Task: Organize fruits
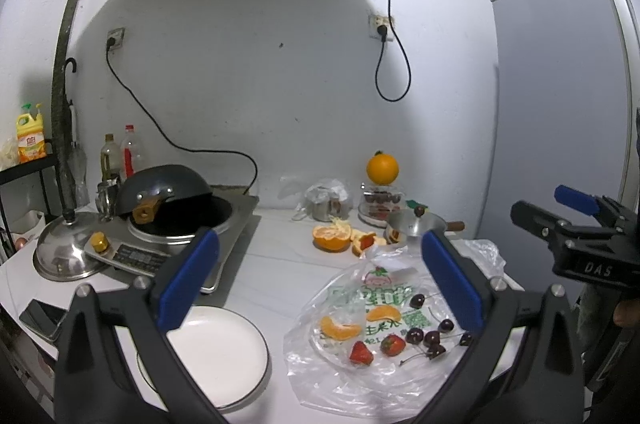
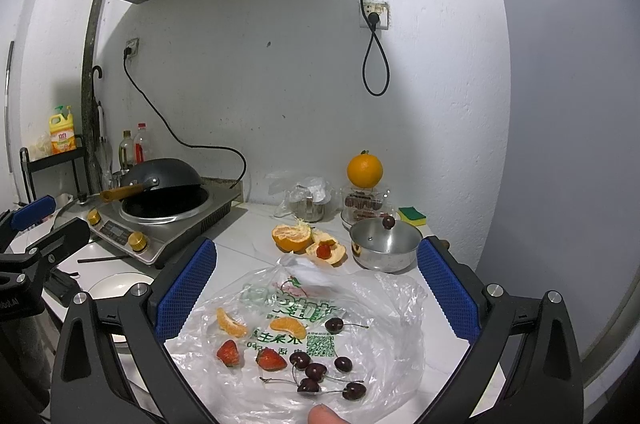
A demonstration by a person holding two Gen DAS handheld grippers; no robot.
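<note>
Currently both grippers hover above worktop (image 1: 280, 264), jaws wide apart, holding nothing: left gripper (image 1: 320, 276), right gripper (image 2: 318, 284). Fruit on plastic bag (image 2: 384, 300) near front edge: orange segments (image 2: 288, 327), strawberries (image 2: 271, 359), cherries (image 2: 316, 370). White plate (image 1: 224, 356) just left of bag.

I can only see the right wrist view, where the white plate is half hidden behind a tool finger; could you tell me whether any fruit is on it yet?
Observer: No. In the left wrist view, the visible part of the white plate is bare.
Operator: Thank you. Is the left tool holding anything?
Observer: No, the left tool is wide open and holding nothing.
Operator: Is anything lying to the left of the plate?
Observer: Yes, what looks like a dark phone lies flat near the counter's edge.
</note>
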